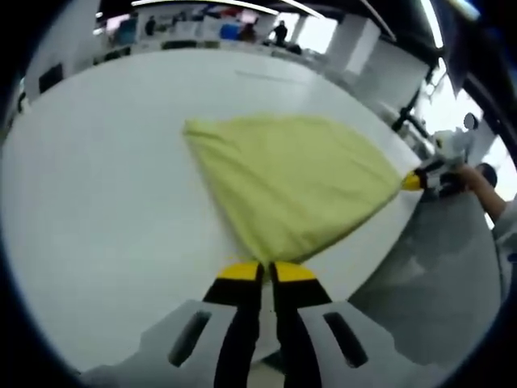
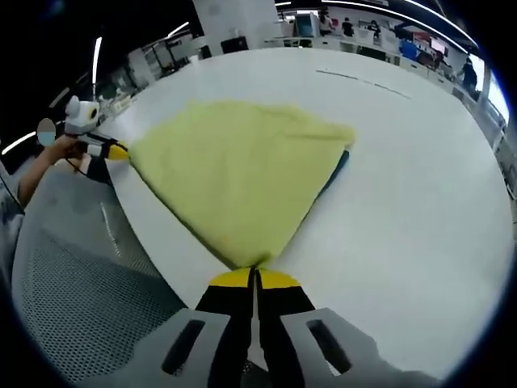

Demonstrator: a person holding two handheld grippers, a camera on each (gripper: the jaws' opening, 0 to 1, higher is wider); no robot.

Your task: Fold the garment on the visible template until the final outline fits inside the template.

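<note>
Worktop [image 1: 97, 210] big, white, matte, rounded along the near edge, pretty much bare apart from the yellow-green garment [image 1: 291, 182] spread across it near that edge. Faint dark line marked on the surface farther back [image 2: 363, 79]. Sliver of something dark teal [image 2: 341, 166] peeking out from under the cloth's far side in the right gripper view; can't tell what it is.

Left claw [image 1: 266, 271], yellow-tipped with black jaws, pressed together and pinching one corner of the garment right at the worktop's edge. Right claw [image 2: 254, 277] same deal, jaws closed on the opposite corner, cloth fanning out wide from the pinch point. Fabric pulled fairly taut between the two corners, a few soft wrinkles toward the far edge.

Other gripper visible in each view too: right claw off to the side in the left gripper view, with a hand [image 1: 477, 178] behind it; left claw likewise in the right gripper view, forearm [image 2: 36, 174] trailing behind it.

Below the worktop edge, grey mesh-looking material [image 2: 73, 299], possibly a chair back, hard to say. Room around it open and bright: long ceiling light strips [image 1: 202, 5], white columns, desks and monitors way in the back [image 2: 339, 28], a couple of people standing far off, too small to make out.
</note>
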